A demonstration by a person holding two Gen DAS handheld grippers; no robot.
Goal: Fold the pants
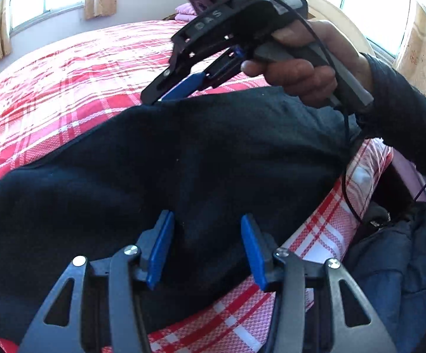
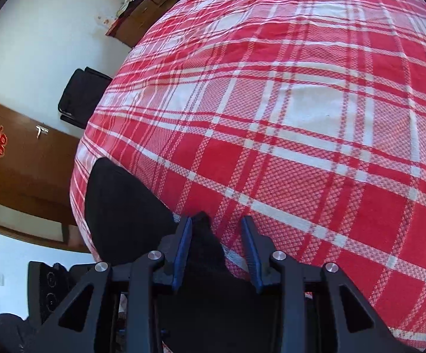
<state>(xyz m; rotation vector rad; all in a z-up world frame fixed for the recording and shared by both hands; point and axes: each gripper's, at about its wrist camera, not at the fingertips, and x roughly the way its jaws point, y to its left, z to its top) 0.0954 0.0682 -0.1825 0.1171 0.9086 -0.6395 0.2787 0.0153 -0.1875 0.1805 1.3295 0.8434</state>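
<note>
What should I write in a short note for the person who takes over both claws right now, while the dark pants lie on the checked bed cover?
Left claw: open, its blue pads to either side of a bulge of the dark pants, not clamped.
Right claw: open, with a bit of the pants' edge between its pads, not pinched. In the left view it is low at the pants' far edge.
Pants: bunched on the red checked bed cover, near the bed's edge.
Done: no neat fold visible yet.
Left: probably close both claws on the cloth, spread it flat, then fold.
</note>
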